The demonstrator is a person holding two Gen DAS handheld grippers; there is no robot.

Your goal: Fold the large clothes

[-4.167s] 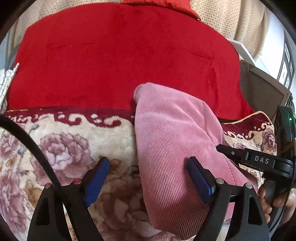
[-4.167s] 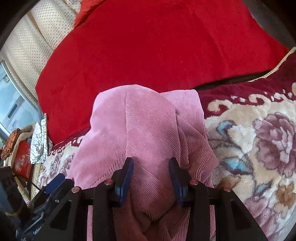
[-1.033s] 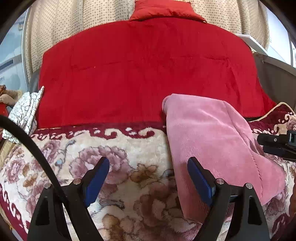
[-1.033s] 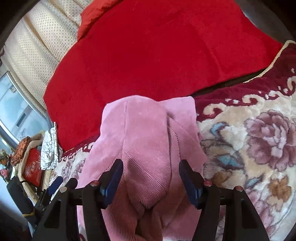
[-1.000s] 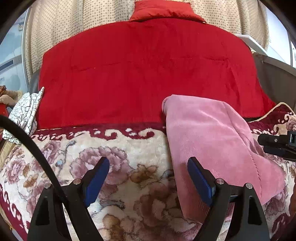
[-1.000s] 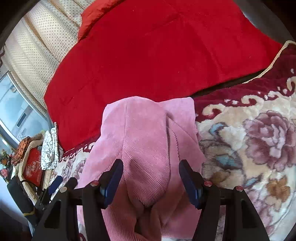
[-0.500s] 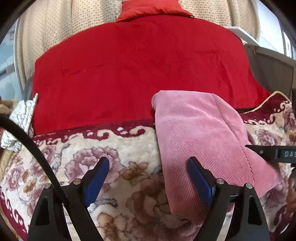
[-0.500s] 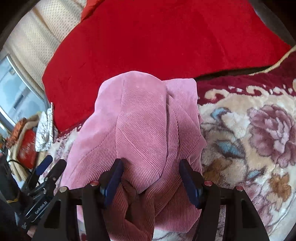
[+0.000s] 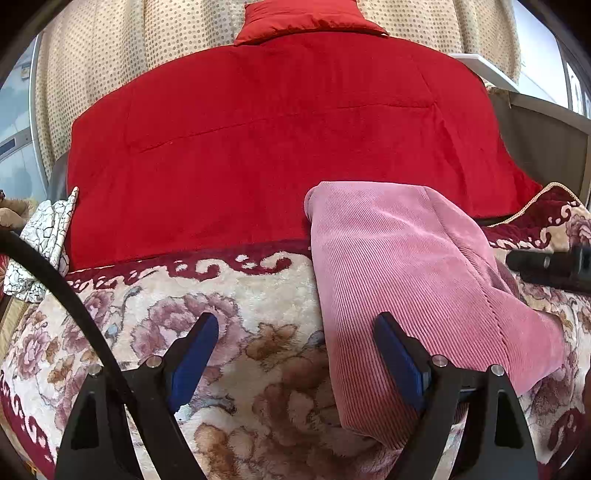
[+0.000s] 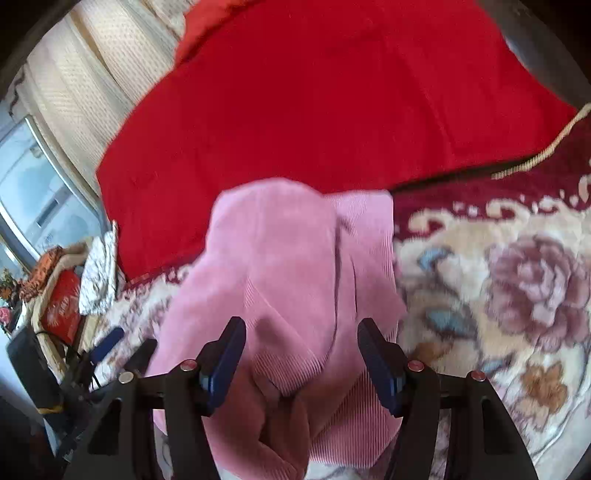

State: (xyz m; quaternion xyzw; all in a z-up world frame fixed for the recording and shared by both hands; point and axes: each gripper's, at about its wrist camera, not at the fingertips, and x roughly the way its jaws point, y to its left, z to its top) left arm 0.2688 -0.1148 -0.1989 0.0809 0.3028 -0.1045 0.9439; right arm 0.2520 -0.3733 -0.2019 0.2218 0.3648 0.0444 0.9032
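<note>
A pink corduroy garment (image 9: 406, 266) lies folded into a long narrow shape on the floral blanket (image 9: 236, 295). It also shows in the right wrist view (image 10: 280, 266). My left gripper (image 9: 295, 350) is open and empty, with its right finger over the garment's near left edge. My right gripper (image 10: 301, 350) is open, and the garment's bunched near end lies between its fingers without being pinched. The right gripper's black body (image 9: 554, 264) shows at the right edge of the left wrist view.
A red quilt (image 9: 280, 140) covers the bed beyond the floral blanket (image 10: 517, 295), with a red pillow (image 9: 306, 14) at the far end. A white patterned cloth (image 9: 44, 236) lies at the left edge. Cluttered items (image 10: 55, 295) stand beside the bed.
The right gripper opened from a grip on the garment's near end and let it drop. Both grippers shifted slightly over the garment. The right view is blurred from motion.
</note>
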